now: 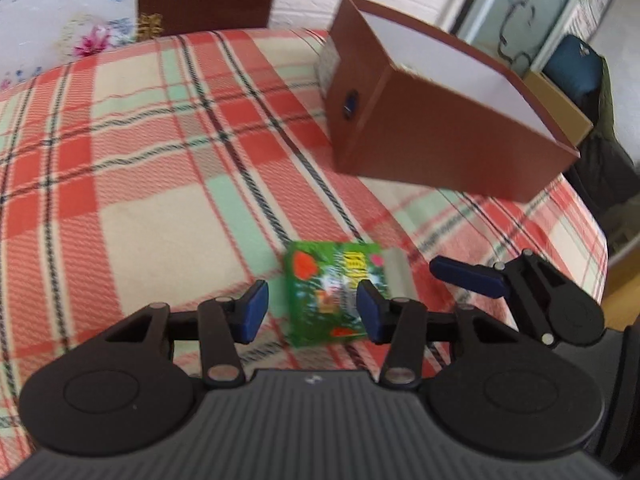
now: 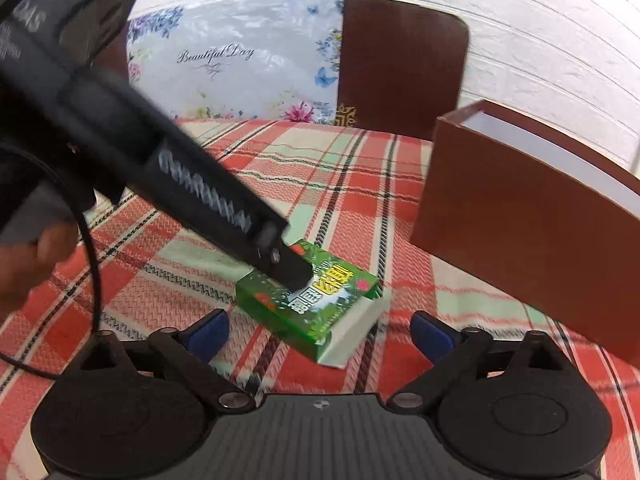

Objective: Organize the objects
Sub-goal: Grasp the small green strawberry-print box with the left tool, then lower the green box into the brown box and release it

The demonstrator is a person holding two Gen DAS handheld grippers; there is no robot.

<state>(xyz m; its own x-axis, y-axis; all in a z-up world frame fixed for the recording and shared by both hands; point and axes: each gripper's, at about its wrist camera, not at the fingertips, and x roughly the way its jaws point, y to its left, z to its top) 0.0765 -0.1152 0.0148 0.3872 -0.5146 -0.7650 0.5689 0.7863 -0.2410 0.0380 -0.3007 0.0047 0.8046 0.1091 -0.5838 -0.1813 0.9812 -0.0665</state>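
The left gripper [image 1: 312, 312] is hovering right over the small green printed cardboard box [image 1: 334, 292], fingers spread with the box sitting between the blue pads [image 1: 252, 312], not clearly touching it. The right gripper [image 2: 320, 332] is sitting just behind that same box in its own view, fingers spread wide and holding nothing. The box itself is lying flat on the red, cream and mint plaid tablecloth [image 1: 140, 180]. Farther back and to the right, an open brown cardboard box with a white inside [image 1: 432, 120] is resting on the cloth, well apart from the green one. Behind everything, a brown chair back [image 2: 400, 64] is leaning up by the white wall.
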